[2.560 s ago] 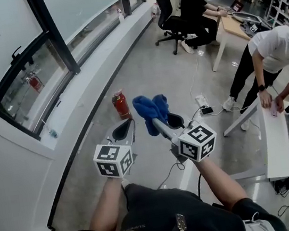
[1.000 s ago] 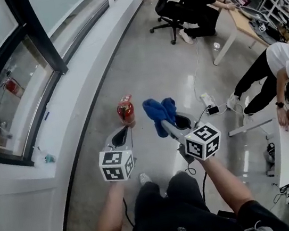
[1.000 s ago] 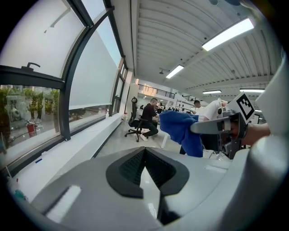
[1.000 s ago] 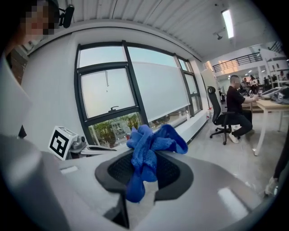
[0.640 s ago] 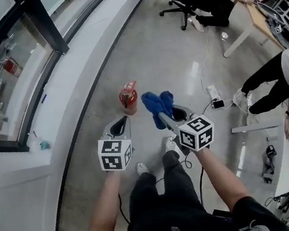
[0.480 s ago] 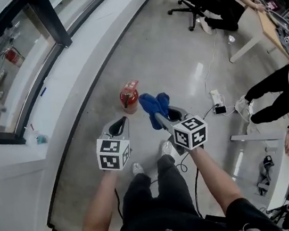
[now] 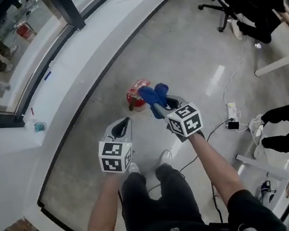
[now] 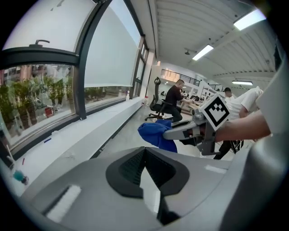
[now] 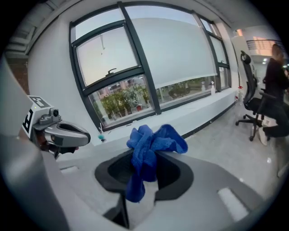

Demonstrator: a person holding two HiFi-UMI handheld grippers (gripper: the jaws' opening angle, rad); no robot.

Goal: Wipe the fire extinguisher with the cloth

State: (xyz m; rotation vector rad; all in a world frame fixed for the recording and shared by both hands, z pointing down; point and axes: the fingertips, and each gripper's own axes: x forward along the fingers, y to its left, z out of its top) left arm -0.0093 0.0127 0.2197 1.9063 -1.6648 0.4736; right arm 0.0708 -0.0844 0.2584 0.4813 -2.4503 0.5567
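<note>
Approach step, no wiping yet. Your right gripper clamps the blue cloth. Your left gripper is pinched closed and empty. The fire extinguisher sits on the floor near its window-side edge, just beyond the cloth. Next, probably: lower the cloth onto its body.

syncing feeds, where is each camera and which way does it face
Head view: on the head, down at the fire extinguisher; forearms and legs show.
Left gripper view: on the left gripper, along its shut jaws towards an office chair; right forearm shows.
Right gripper view: on the right gripper, towards the windows; jaws grip the cloth.
Shared: the cloth.
</note>
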